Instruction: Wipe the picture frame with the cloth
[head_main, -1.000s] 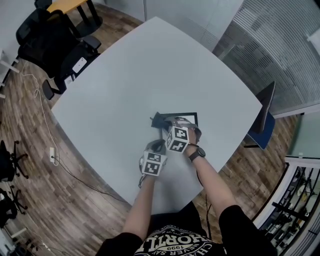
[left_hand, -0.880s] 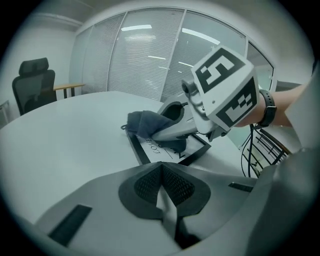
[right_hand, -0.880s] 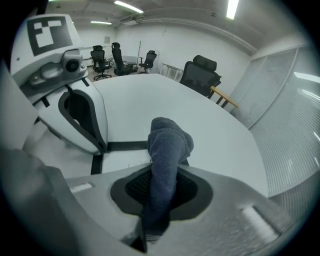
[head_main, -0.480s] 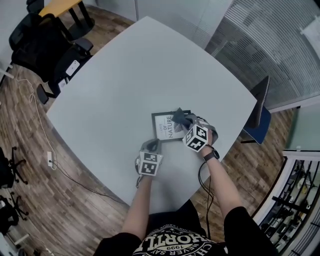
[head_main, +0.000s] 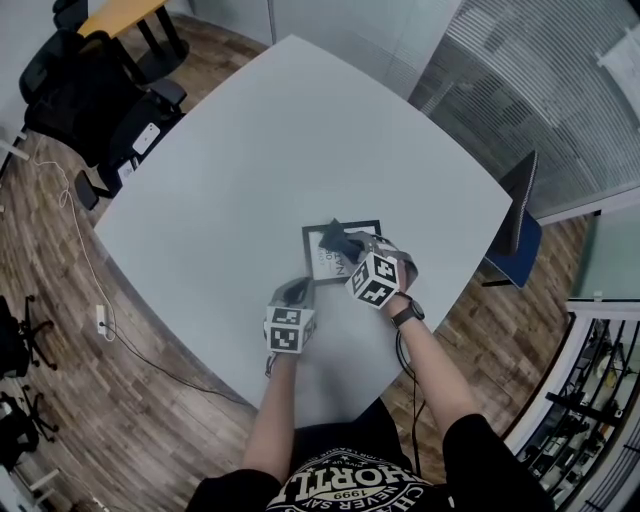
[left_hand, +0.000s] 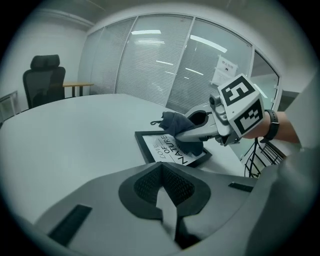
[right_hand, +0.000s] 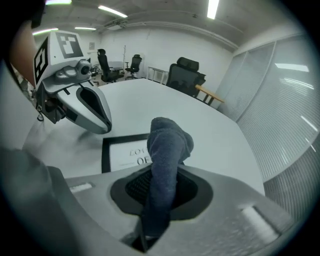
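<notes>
A black picture frame (head_main: 322, 262) with a white print lies flat on the grey table (head_main: 250, 150). My right gripper (head_main: 352, 250) is shut on a dark blue-grey cloth (head_main: 333, 236) and holds it down over the frame's middle. In the right gripper view the cloth (right_hand: 166, 150) stands up between the jaws, hiding part of the frame (right_hand: 122, 150). My left gripper (head_main: 298, 290) is shut with nothing in it, its tip close to the frame's near left corner. From the left gripper view the frame (left_hand: 167, 150) lies just ahead, with the cloth (left_hand: 177, 125) on it.
Black office chairs (head_main: 100, 90) stand off the table's far left. A blue chair (head_main: 520, 245) sits at the right edge. Cables run over the wooden floor (head_main: 90, 300). Glass walls with blinds (left_hand: 165, 65) stand behind the table.
The right gripper has swept the cloth from the frame's right side back towards its middle and left, covering more of the print. The left gripper has stayed by the frame's near corner.
</notes>
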